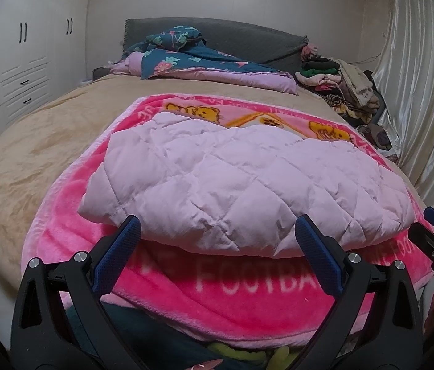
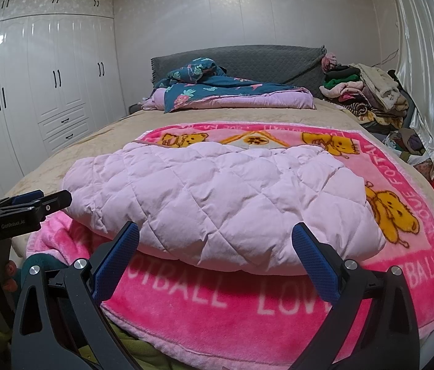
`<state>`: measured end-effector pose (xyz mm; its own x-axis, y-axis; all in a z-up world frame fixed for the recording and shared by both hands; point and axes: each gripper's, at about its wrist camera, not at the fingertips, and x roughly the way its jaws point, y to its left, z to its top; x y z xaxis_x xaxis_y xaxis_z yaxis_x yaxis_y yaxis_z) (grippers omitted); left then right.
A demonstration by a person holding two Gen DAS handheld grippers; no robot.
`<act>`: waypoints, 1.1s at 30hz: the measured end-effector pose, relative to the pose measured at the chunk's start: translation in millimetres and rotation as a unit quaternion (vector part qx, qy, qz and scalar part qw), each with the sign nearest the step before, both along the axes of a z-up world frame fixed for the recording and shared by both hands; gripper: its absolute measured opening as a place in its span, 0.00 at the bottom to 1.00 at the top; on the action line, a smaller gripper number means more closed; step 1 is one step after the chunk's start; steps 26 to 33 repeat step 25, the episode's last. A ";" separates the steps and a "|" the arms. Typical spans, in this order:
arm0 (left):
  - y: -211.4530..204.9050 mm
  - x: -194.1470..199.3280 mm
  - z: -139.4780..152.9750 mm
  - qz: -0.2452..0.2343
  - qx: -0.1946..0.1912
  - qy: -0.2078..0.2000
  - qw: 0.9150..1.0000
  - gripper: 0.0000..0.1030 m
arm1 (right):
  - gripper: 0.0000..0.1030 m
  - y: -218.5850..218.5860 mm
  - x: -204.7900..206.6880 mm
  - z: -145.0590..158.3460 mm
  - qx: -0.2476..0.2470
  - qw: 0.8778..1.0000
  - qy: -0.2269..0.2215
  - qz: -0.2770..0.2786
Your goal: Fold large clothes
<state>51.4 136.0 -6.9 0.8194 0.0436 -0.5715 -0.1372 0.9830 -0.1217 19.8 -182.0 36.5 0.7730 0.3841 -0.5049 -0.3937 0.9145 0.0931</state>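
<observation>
White wardrobe doors [image 1: 32,61] fill the upper left of the left wrist view, beside a wide bed with a beige cover [image 1: 32,141]. On it lies a bright pink fleece blanket with yellow bears [image 1: 217,293], and the folded pale pink quilted jacket [image 1: 232,185] rests at the frame centre. The left gripper [image 1: 217,234] is spread wide, holding nothing, tips at the jacket's near edge

From the right wrist view, the jacket [image 2: 217,197] sits centre; the right gripper [image 2: 215,237] is equally spread, empty
</observation>
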 end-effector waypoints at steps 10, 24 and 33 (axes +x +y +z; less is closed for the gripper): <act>4.0 3.1 -4.4 0.025 0.000 0.010 1.000 0.91 | 0.96 -8.2 6.0 0.5 0.006 1.000 0.012 -0.015; 156.1 64.9 -19.7 0.184 -0.036 0.042 0.981 0.91 | 0.96 -293.1 17.5 -70.8 -0.039 0.903 0.062 -0.423; 177.7 72.3 -21.5 0.206 -0.025 0.047 0.977 0.91 | 0.96 -327.6 14.7 -83.5 -0.053 0.882 0.087 -0.461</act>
